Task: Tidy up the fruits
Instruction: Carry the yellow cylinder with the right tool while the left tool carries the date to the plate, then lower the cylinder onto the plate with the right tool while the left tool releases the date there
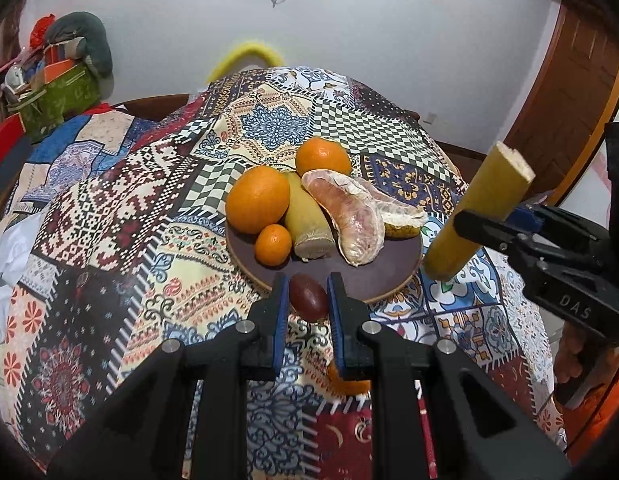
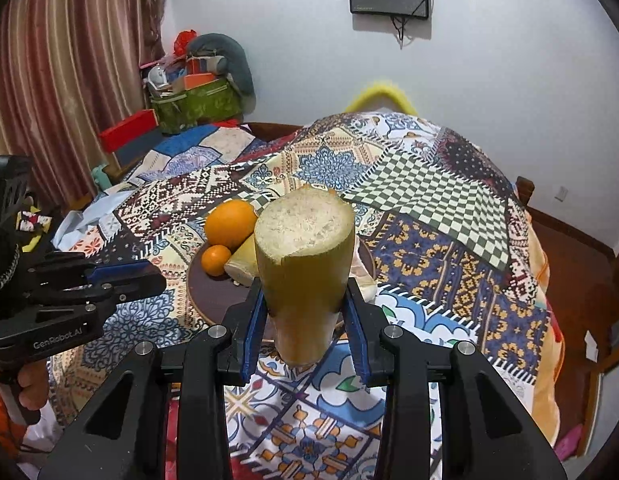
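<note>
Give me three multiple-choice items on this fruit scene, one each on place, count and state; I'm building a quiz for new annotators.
1. Where is the dark plum?
A. between the left gripper's fingers, at the plate's near rim
B. on top of the pomelo
C. behind the plate

2. How many orange citrus fruits lie on the plate?
A. one
B. three
C. five

3. What is the right gripper doing?
A. hanging open with nothing in it
B. holding a cane piece off the cloth
C. pressing on an orange

Answers:
1. A: the plum sits between the left gripper pads, by the plate edge.
2. B: a large orange, another orange behind, and a small tangerine.
3. B: the right gripper clamps the cane piece, which stands clear of the cloth.
</note>
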Demonstrator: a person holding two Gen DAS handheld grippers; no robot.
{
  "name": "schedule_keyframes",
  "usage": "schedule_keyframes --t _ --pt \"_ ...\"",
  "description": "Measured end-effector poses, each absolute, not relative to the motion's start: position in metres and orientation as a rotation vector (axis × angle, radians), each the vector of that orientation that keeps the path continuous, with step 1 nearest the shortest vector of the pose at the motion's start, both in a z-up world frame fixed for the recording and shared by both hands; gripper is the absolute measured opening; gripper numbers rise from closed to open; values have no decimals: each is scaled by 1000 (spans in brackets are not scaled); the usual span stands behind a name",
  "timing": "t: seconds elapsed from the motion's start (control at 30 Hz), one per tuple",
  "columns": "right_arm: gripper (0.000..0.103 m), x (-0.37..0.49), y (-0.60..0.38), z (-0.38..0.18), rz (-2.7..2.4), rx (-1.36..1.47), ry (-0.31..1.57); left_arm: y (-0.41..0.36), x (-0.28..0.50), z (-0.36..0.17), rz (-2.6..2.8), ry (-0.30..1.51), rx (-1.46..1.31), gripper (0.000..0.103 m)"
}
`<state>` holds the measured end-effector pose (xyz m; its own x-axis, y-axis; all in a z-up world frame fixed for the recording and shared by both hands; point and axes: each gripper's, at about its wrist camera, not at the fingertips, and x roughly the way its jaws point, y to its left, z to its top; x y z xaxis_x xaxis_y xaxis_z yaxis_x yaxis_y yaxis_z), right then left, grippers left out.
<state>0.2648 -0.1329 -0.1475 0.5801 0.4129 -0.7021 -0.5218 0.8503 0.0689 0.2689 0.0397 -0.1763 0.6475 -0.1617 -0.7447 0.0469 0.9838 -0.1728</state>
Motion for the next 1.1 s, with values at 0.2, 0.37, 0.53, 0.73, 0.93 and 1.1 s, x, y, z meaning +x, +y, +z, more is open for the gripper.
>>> schedule_keyframes --t 0.2,0.37,0.53,0.73,0.93,1.1 --pt "34 279 -130 -162 561 -111 807 39 285 -186 -124 873 -143 19" --pt "34 288 -129 -165 575 -89 810 35 295 -193 -124 876 -122 19" --pt "34 295 -121 -169 581 -108 808 33 303 -199 -121 884 -110 19" --pt "34 304 -121 -175 576 -84 830 31 308 -202 -124 882 -98 19" --pt "36 308 -124 -185 527 -103 854 27 312 -208 -130 895 -84 19" --pt "36 308 -128 -184 550 -81 871 26 315 -212 -118 902 -78 19"
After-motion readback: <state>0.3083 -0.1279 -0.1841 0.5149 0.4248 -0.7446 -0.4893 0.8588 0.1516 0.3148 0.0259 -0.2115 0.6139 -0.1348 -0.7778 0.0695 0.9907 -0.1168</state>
